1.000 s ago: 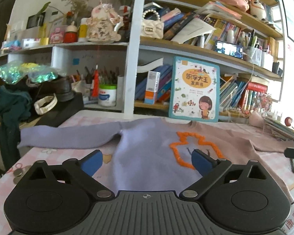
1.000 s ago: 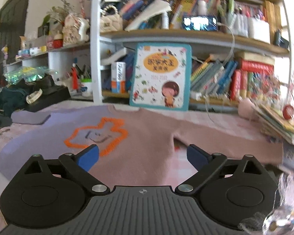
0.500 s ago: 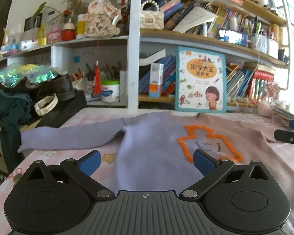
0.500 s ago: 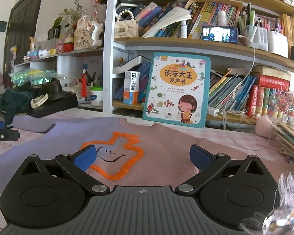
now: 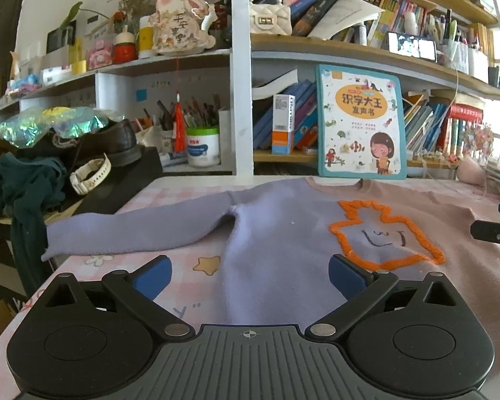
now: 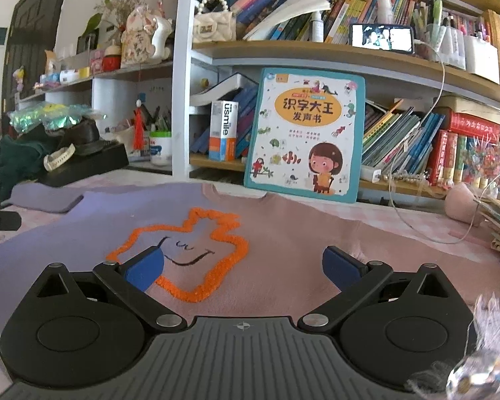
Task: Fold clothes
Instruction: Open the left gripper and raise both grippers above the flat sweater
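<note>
- Cluttered bookshelves [image 5: 350,50] rise at the far edge of a pink checked tabletop [image 5: 93,263], and on that cloth-covered surface lies the task's thing, spread flat and face up.
- That thing is a two-tone sweater [image 5: 283,250], purple on the left half and dusty pink on the right, with an orange outlined shape and a small stitched face on the chest [image 6: 190,250]. Its collar points to the far side, toward a children's picture book [image 6: 306,136] leaning upright on the shelf.
- Its purple sleeve [image 5: 133,230] stretches out left, the cuff reaching the table's left edge; the pink sleeve [image 6: 400,233] runs right toward a pile of books.
- Both tools are released and grasp nothing: the left gripper [image 5: 248,273] hovers over the near purple hem with jaws wide, and the right gripper [image 6: 243,265] over the near pink chest likewise.
- No fold appears to be made yet, so the step in hand is probably choosing grasp points.
- To do it well, I judge each tool should pinch one layer at a matching edge, then bring the sleeves inward evenly, keeping the body flat.
- A dark garment [image 5: 26,186] and shoe [image 5: 110,140] crowd the far left, so the purple cuff should be lifted clear.
</note>
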Motion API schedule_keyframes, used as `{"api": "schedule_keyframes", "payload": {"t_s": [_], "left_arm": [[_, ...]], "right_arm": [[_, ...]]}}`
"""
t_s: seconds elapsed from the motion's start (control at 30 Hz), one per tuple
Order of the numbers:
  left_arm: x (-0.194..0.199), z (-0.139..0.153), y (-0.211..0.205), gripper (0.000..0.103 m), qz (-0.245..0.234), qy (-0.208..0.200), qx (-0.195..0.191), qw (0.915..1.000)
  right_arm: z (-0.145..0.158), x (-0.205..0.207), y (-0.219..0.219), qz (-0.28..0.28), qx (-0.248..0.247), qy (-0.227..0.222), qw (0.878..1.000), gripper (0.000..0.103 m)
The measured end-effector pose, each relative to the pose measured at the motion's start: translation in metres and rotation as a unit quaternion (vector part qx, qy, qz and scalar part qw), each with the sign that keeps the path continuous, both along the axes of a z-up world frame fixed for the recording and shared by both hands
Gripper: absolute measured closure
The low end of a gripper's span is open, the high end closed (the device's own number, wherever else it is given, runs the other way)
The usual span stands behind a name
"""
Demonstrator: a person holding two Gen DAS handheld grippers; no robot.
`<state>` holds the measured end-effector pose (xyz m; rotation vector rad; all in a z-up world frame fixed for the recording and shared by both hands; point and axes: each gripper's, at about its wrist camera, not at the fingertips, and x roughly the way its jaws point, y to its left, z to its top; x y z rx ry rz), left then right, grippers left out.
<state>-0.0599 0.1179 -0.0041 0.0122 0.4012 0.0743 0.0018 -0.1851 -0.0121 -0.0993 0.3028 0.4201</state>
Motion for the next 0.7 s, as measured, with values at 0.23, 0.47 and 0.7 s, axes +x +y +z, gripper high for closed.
{"api": "schedule_keyframes", "payload": {"t_s": [0.23, 0.47, 0.7], "left_arm": [[0.008, -0.002, 0.001, 0.001, 0.01, 0.004, 0.012, 0.9999], [0.013, -0.002, 0.012, 0.001, 0.023, 0.01, 0.021, 0.9995], [0.017, 0.001, 0.03, 0.001, 0.047, 0.011, 0.035, 0.9982]], "right_arm": [[-0.002, 0.001, 0.01, 0.013, -0.027, 0.004, 1.0, 0.001], [-0.004, 0.002, 0.018, 0.052, -0.042, 0.012, 0.998, 0.001], [-0.004, 0.004, 0.014, 0.052, -0.028, 0.022, 0.998, 0.001]]}}
